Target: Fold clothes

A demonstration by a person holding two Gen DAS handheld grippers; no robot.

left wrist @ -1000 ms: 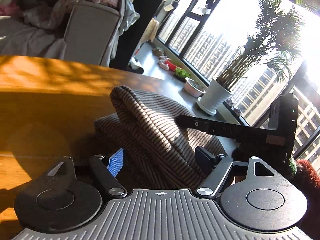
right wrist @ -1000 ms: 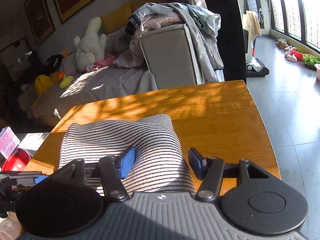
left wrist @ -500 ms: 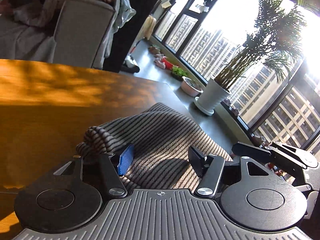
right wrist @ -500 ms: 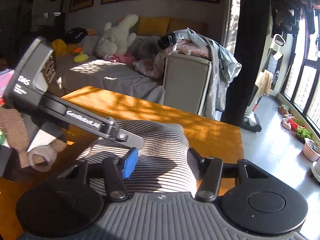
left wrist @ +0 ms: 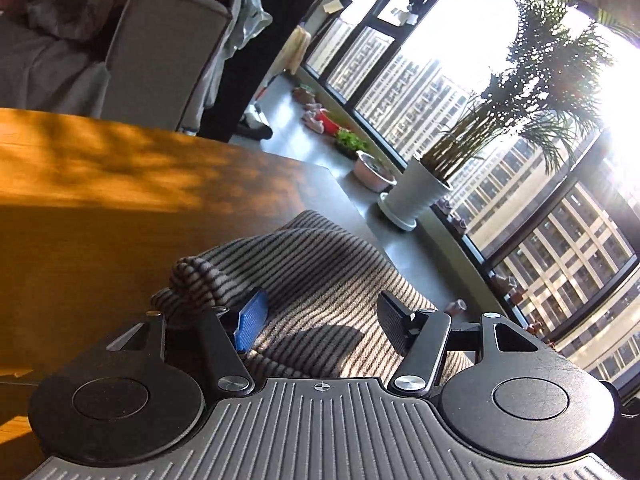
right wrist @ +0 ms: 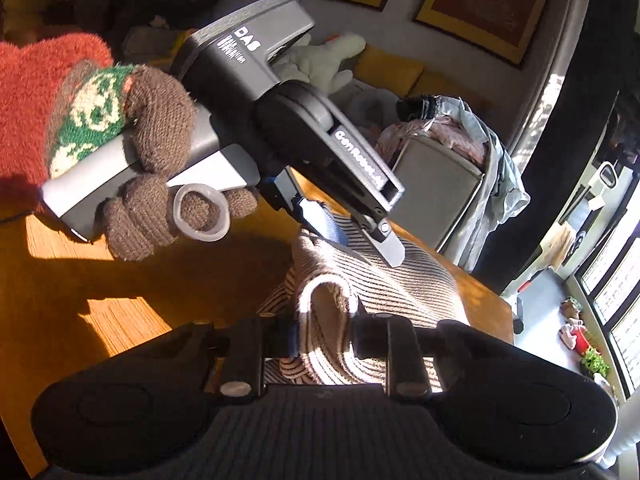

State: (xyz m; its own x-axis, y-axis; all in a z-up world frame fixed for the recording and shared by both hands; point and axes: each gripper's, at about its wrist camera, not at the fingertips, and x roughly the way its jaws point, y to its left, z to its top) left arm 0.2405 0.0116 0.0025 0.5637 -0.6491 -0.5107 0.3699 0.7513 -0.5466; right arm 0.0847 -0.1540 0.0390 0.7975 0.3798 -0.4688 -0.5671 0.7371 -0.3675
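Here the right gripper (right wrist: 324,332) pinches the striped garment (right wrist: 384,280) edge, left gripper (left wrist: 320,316) spread

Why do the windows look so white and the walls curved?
Left wrist view: sun glare blows out the windows behind the plant, and dappled shadows cross the table. Right wrist view: the fisheye lens bends the wall; the right gripper is in shadow.

Left gripper (left wrist: 320,316) jaws spread over striped garment (left wrist: 320,276) on wooden table (left wrist: 100,184).

Bare table (left wrist: 80,184) left of striped garment (left wrist: 320,264); left gripper (right wrist: 344,224) overhead
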